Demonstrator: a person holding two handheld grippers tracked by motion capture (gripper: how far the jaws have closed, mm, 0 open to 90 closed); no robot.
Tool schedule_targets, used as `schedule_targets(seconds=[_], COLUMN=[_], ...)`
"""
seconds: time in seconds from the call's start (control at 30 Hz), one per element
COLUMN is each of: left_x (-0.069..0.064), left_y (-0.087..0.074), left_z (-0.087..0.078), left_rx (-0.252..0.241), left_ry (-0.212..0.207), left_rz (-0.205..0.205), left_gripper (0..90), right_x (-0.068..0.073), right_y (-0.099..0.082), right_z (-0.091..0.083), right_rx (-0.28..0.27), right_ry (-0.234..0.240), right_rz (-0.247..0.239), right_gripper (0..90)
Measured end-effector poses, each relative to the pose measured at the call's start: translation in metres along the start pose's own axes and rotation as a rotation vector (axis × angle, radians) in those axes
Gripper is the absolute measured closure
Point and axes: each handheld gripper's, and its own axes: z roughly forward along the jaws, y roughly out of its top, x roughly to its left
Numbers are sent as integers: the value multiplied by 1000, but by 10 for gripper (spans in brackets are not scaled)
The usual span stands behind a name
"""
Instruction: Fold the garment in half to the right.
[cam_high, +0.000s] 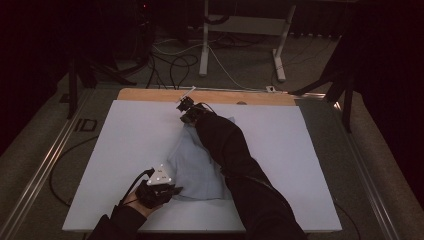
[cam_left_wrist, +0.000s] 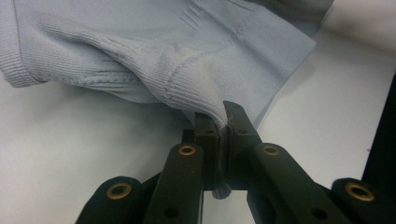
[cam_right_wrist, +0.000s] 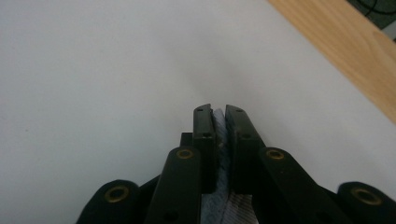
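Black left tongs pinch the ribbed hem of a pale blue knitted garment at the near edge of the white table. Right tongs, clamped on another fold of it, hold the cloth's far end, beside a wooden strip.

A white sheet covers the desk, whose bare wooden edge shows at 12 o'clock; beyond it, cables trail over the carpeted floor beside white table legs
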Motion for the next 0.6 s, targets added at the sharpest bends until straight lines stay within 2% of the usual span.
schedule_targets(seconds=[0.13,0.27,0.5,0.6], left_x=[-2,-3,-7,-7], left_y=[3,6,15,19], left_z=[-2,-4,-3,-3], left_rx=[0,-3,3,2], left_ry=[1,-3,-21,-34], left_rz=[10,16,44,51], left_gripper=[873,873,873,873], right_x=[-1,-3,-5,-9], right_y=[0,0,0,0], right_z=[-7,-15,-23,-29], right_rx=[-2,-9,-22,-40], right_ry=[9,14,20,17], right_rz=[-21,-12,-29,-18], right_gripper=[842,842,842,842])
